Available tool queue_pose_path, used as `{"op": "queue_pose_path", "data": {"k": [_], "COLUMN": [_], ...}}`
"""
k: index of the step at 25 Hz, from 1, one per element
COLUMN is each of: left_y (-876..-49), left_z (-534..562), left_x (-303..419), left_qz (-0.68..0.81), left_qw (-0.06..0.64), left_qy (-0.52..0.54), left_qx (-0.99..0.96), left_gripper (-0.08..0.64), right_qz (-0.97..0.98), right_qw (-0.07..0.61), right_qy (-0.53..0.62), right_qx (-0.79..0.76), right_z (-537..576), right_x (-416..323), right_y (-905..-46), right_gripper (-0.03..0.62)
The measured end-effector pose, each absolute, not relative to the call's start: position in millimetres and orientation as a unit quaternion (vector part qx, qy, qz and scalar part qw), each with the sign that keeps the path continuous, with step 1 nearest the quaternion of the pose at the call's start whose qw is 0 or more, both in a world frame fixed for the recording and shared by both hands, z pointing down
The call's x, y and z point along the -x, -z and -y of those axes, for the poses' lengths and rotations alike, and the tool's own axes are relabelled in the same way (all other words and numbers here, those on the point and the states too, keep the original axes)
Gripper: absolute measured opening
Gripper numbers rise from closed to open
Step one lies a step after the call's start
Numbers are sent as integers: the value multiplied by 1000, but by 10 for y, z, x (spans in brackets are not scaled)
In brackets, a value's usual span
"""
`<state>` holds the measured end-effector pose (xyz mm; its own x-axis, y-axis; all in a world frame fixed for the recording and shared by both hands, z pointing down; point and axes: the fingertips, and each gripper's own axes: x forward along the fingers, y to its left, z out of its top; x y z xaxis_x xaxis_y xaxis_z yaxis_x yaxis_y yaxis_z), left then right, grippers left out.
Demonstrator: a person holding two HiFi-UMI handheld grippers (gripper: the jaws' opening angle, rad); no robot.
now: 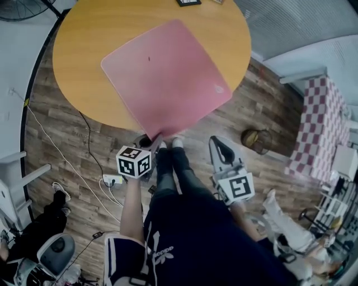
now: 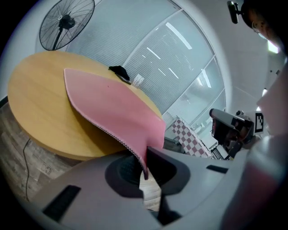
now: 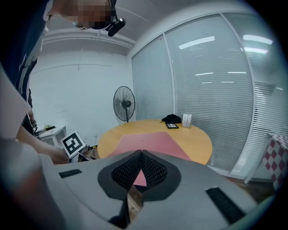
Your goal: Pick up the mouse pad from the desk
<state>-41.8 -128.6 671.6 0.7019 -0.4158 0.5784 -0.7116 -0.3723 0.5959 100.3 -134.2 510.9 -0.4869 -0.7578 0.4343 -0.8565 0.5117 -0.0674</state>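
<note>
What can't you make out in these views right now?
- Black items at the table's far edge: cut by head view's top edge, too small in the right gripper view.
- Mark on the mouse pad: too small to read.
- How deep the mouse pad sits in the left gripper: its jaws hide it.

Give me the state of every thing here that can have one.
mouse pad: near corner pinched and bent up off the table, far part lying on it.
left gripper: shut on the mouse pad's corner.
right gripper: shut, nothing between its jaws.
fan: upright; running or not, cannot tell.
</note>
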Motion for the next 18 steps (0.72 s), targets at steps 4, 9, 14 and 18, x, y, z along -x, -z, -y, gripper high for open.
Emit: {"op": "queue_pose_path", "data": {"k": [4,9,14,18], "left_y": [-6482,-6118,-5772,-5532], "left_z": [1443,1741,2161,2466], "left_x": [398,389,410,362], "left_qz": [363,384,402,412], "left_qw": [401,363,335,307], "left_qy": [-178,-154,-126,-114], "left_qx": [-822,-835,-843,-850], "left_gripper": [20,20,20,20], "right_qz": [852,848,842,834], "right_qw": [170,152,134,119], "right_qy": [-118,-103,-82,-68], "right_qx": [-480,-497,-516,-534], "right_z": [1404,1502,1619,1679], "right_x": [-1069,-1148,-1258,-1424], "right_y": [-4984,-4780,-4560,-4432], "right_gripper": [3,4,3,3]}}
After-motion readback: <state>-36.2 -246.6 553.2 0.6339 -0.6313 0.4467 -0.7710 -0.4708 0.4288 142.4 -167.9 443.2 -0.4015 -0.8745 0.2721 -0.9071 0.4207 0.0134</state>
